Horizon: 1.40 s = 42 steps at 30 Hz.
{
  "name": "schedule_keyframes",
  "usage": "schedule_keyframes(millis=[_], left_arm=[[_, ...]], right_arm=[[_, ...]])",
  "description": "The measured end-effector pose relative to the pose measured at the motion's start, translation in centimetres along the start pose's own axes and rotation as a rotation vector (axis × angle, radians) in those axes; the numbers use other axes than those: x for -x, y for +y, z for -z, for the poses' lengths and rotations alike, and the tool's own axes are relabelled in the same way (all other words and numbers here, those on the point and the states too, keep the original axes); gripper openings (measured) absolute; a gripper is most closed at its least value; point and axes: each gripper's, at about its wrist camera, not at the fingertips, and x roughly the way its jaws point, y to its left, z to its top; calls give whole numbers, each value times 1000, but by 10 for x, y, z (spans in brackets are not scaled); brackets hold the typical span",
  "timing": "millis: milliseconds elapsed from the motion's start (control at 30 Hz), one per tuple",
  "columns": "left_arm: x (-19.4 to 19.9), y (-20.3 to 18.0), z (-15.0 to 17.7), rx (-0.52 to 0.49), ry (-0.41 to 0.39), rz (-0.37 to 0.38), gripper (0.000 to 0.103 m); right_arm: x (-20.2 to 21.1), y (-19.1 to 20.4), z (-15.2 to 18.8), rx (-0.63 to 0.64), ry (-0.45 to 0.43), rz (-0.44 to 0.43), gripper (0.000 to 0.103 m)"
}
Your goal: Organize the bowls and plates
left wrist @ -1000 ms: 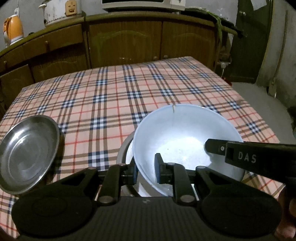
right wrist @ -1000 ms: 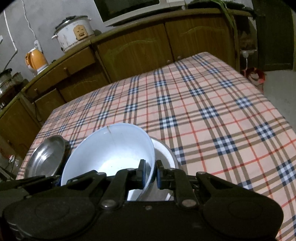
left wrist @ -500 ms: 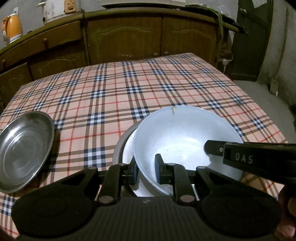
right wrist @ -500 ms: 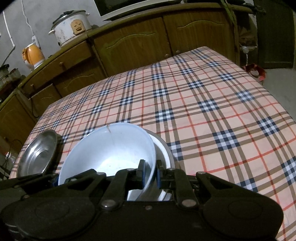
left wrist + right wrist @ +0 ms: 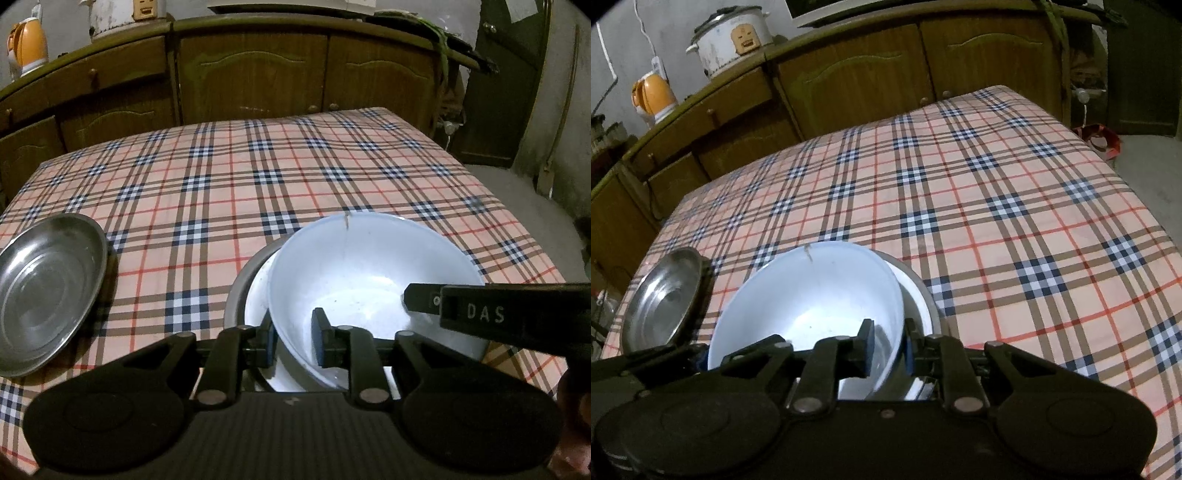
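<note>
White bowl (image 5: 369,280) rim between both grippers' fingers (image 5: 866,345).

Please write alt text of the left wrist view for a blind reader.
The left tongs pinch the rim of a white bowl above a steel bowl on a plaid tablecloth. The right tongs grip its right rim; a steel plate lies left.

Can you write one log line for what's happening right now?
left gripper: shut on white bowl | right gripper: shut on white bowl | steel plate: on table
</note>
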Motion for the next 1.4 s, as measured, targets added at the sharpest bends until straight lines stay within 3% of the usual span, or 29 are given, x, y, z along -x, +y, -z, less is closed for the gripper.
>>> schedule_keyframes(millis=[233, 300, 400, 533, 700, 767, 867, 1000, 1300, 1400], left_arm=[[1, 3, 0, -9, 6, 14, 23], [2, 9, -2, 19, 25, 45, 24], [5, 9, -2, 1, 6, 36, 25], [10, 4, -3, -19, -21, 19, 42], [15, 10, -5, 7, -31, 21, 44], [19, 11, -6, 15, -40, 17, 52], [25, 12, -7, 22, -57, 6, 60], [31, 12, -6, 20, -75, -26, 73], [28, 16, -1, 33, -66, -59, 84], [26, 18, 0, 41, -66, -67, 94]], right_arm=[[1, 3, -7, 58, 45, 6, 22], [0, -6, -11, 0, 66, -50, 30], [3, -15, -17, -44, 65, -83, 29], [11, -10, -23, 8, 39, -60, 37], [21, -16, -23, 3, -12, -52, 37], [27, -16, -20, 1, -51, -76, 41], [36, -12, -15, 12, -110, -63, 67], [43, -6, -9, 38, -145, -15, 80], [45, -10, 14, 31, -239, 43, 81], [43, -11, 17, 29, -236, 43, 81]])
